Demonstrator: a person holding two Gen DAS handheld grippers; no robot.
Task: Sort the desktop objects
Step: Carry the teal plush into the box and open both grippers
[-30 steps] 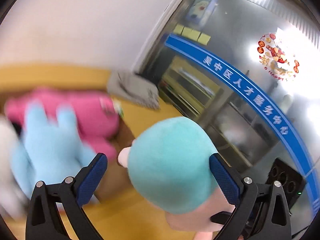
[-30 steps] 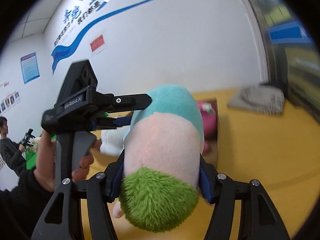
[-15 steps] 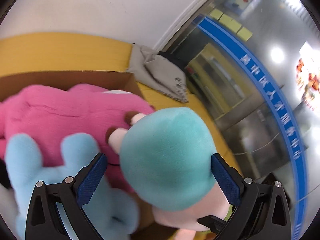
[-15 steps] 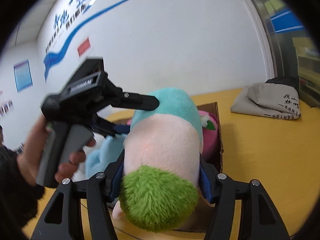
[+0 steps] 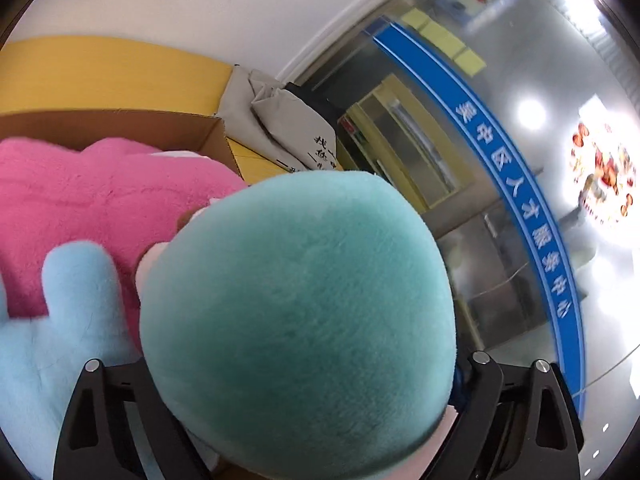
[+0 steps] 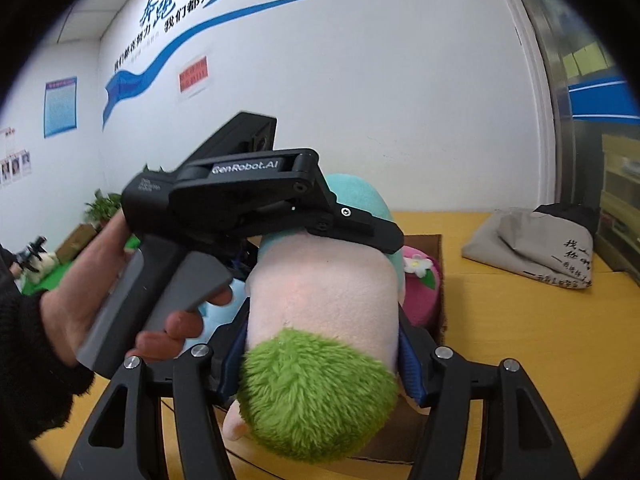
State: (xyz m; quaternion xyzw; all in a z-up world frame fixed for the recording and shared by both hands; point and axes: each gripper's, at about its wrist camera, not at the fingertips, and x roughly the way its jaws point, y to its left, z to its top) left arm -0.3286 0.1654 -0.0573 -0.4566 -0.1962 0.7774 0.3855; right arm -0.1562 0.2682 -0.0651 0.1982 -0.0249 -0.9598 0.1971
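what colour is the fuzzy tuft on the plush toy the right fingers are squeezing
Bright lime green tuft, seen best in the right wrist view.

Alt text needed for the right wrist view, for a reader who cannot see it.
The right gripper clamps a plush toy with pink body, green tuft and teal top over an open cardboard box on a yellow table. The left gripper, in a bare hand, meets the toy's teal end.
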